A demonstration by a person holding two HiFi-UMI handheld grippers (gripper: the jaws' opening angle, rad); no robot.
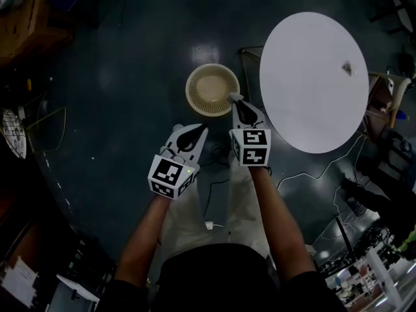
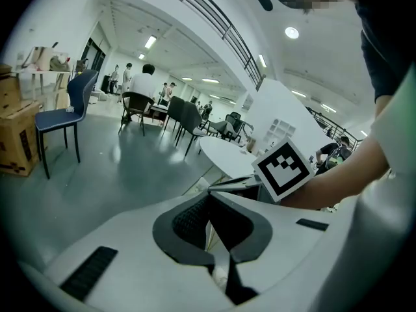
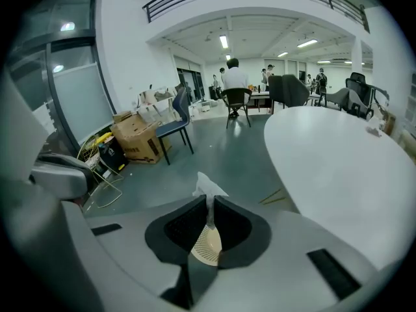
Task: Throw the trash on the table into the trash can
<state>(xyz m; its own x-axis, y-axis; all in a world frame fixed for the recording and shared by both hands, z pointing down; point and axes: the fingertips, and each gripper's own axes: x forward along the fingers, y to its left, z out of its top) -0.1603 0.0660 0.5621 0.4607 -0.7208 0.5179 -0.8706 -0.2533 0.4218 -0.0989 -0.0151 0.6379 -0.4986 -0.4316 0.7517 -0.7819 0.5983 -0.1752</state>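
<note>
Currently the right gripper is held out over the near rim of the trash can, which stands on the dark floor just beside the round white desk; its jaws are clamped on a thin scrap of white tissue. Right gripper view: tissue pinched between the pads, crumpled end standing above the jaws; the perforated beige trash can shows through the gap right below the right gripper; desk lies to that gripper's right.

Left gripper is level with the right one, near it but apart, short of the can. Left gripper view: left gripper has its jaws together, nothing seen between them.

One small dark scrap lies on the far part of the desk, well apart from both grippers; what it is cannot be made out.
</note>
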